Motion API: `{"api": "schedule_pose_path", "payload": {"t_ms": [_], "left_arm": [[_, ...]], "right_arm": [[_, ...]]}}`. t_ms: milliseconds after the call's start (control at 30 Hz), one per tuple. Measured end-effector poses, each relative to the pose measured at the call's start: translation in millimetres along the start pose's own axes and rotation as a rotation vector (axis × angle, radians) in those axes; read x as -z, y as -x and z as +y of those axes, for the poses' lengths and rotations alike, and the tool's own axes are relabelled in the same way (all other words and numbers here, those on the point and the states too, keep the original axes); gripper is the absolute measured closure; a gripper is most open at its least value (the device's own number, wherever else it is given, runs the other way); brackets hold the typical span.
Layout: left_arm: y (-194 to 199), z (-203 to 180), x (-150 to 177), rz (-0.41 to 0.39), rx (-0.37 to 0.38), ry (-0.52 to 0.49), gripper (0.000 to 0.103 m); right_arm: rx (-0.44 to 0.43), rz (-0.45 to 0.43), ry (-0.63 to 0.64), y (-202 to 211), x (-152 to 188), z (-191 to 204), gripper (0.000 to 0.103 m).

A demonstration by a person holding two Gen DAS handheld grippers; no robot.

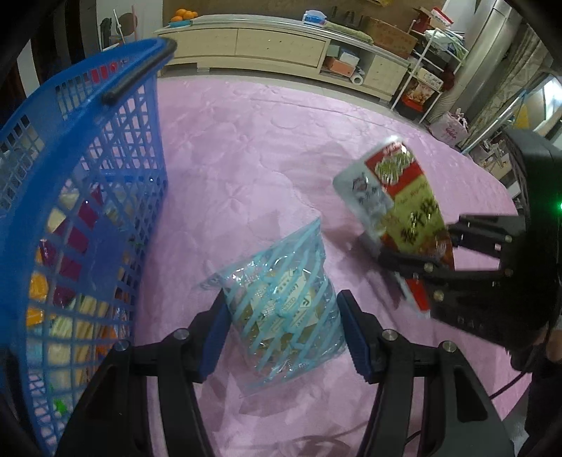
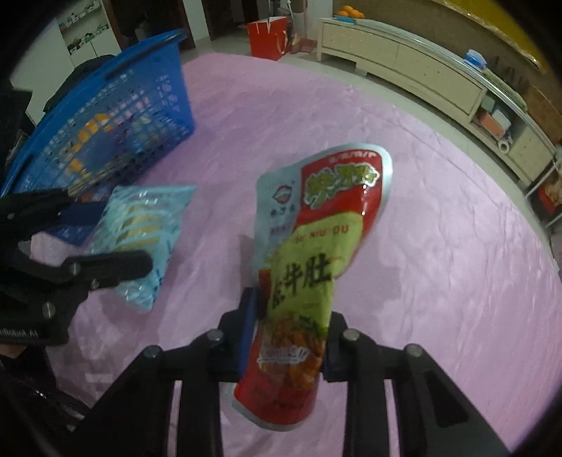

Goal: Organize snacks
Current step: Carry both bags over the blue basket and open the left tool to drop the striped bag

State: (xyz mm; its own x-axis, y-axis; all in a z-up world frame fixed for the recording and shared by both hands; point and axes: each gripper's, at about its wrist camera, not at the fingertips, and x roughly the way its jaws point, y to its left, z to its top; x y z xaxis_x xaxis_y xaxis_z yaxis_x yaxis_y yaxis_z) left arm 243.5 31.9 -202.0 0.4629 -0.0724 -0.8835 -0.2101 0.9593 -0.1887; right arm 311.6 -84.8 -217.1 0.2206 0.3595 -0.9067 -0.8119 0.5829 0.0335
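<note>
My left gripper [image 1: 284, 334] is shut on a light blue striped snack packet [image 1: 281, 298], its blue pads pressing on both sides just above the pink cloth [image 1: 263, 140]. To its left stands a blue mesh basket [image 1: 87, 81] holding several snacks. In the right wrist view my right gripper [image 2: 291, 327] is shut on the lower part of a red and green snack pouch [image 2: 326, 218], held tilted above the cloth. That gripper [image 1: 418, 242] and its pouch [image 1: 397, 197] appear to the right of the blue packet. The left gripper [image 2: 123, 237], blue packet [image 2: 140, 225] and basket [image 2: 140, 52] lie to the pouch's left.
A long pale cabinet [image 1: 263, 45] with a plate of oranges [image 1: 182, 15] runs along the far wall. A white shelf rack [image 1: 432, 70] with boxes stands at the right. A red paper bag [image 2: 267, 38] sits on the floor beyond the cloth.
</note>
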Motion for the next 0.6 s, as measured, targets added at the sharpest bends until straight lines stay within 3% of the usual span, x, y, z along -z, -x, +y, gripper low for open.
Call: {"api": "schedule_pose_path", "payload": {"t_ms": [233,367,600], "left_arm": [[27,-12,13,-0.027,0.030,-0.041,0.046],[36,-14,32,-0.016,0.023,-0.066,0.046],[45,-13,57,-0.001,0.023,-0.084,0.046]], "right_arm": [[-0.101,0.031,-0.114,21,36,23,0.069],[-0.104,0.086,-0.166,11,52,32,0.067],[-0.077,0.091,-0.226,11,63,44,0.057]]}}
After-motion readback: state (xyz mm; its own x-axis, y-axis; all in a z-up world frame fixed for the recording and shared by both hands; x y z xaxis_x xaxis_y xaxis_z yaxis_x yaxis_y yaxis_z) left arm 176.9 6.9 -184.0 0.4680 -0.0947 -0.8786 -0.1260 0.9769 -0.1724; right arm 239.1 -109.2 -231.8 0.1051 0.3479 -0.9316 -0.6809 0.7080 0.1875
